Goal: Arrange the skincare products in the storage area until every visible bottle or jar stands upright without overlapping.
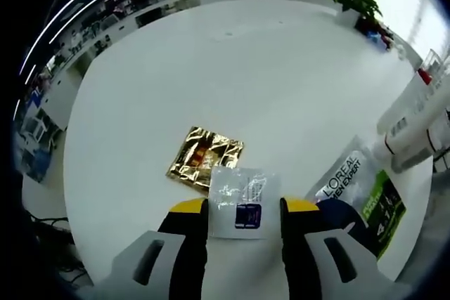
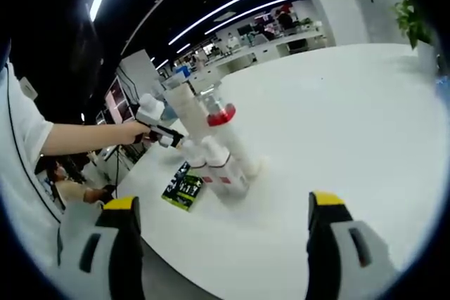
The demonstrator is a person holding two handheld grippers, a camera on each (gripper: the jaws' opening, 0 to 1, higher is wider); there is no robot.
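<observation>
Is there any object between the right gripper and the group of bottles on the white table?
Nothing visible does. In the right gripper view, the right gripper has its jaws wide apart, and only bare white table lies between them and the bottles. The green packet lies to one side of the bottles, off that line.

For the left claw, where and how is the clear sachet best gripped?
By its near edge, from the side the left claw already faces. The clear sachet lies flat on the white table between the open jaws, overlapping the gold sachet, so probably pinch low across its width.
</observation>
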